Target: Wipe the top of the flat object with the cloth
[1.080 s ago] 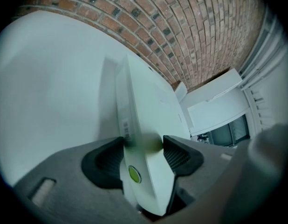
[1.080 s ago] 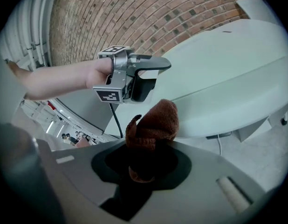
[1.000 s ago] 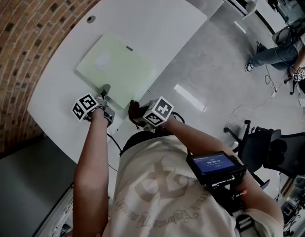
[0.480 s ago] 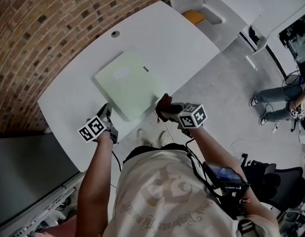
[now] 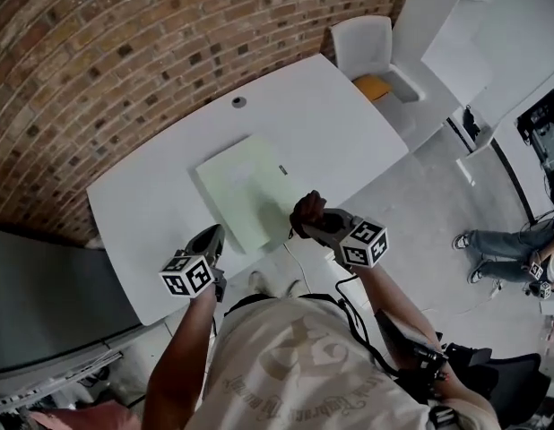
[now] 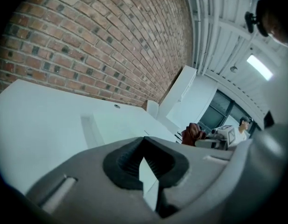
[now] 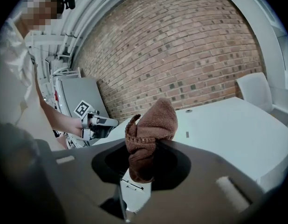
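Right gripper (image 5: 318,223) clamps brown cloth (image 5: 306,210); left gripper (image 5: 208,241) jaws just closed, empty. Best: lower cloth flat onto green board (image 5: 244,189), 10 o'clock; sweep evenly.

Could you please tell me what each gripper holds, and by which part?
The right gripper is shut on the brown cloth, pinching its bunched lower part. The left gripper has just closed its jaws on nothing.

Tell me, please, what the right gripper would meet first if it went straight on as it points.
Probably the pale green flat object on the table; the right gripper, shut on the cloth, angles down toward it.
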{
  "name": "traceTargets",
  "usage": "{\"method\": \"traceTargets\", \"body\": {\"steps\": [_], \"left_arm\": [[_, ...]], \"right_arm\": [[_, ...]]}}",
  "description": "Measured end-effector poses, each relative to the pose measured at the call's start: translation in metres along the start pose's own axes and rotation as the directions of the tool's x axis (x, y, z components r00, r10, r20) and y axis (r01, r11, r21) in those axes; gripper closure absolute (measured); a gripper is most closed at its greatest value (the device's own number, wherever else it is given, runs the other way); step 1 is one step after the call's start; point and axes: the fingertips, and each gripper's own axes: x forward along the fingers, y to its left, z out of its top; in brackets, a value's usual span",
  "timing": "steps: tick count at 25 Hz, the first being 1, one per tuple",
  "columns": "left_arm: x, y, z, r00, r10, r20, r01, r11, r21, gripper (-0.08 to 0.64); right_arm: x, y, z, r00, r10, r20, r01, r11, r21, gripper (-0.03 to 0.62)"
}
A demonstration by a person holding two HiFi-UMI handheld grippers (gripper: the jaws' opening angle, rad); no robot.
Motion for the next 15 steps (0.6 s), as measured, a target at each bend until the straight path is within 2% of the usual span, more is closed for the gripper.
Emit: {"method": "traceTargets", "body": {"steps": [6,15], "left_arm": [[-0.018,-0.023,-0.013,0.999,-0.034,0.026,0.032,0.998,0.058,0.557],[-0.022,-0.044,-0.039,0.999,-0.040,0.009,0.040,0.997,0.062,0.557]], "right_arm": [[-0.004,0.003,0.002,1.000,0.022,0.013,-0.021,0.999,-0.043,0.483],[-0.017,0.000,-0.011,1.000,0.018,0.020,-0.018,0.999,-0.038,0.483]]}}
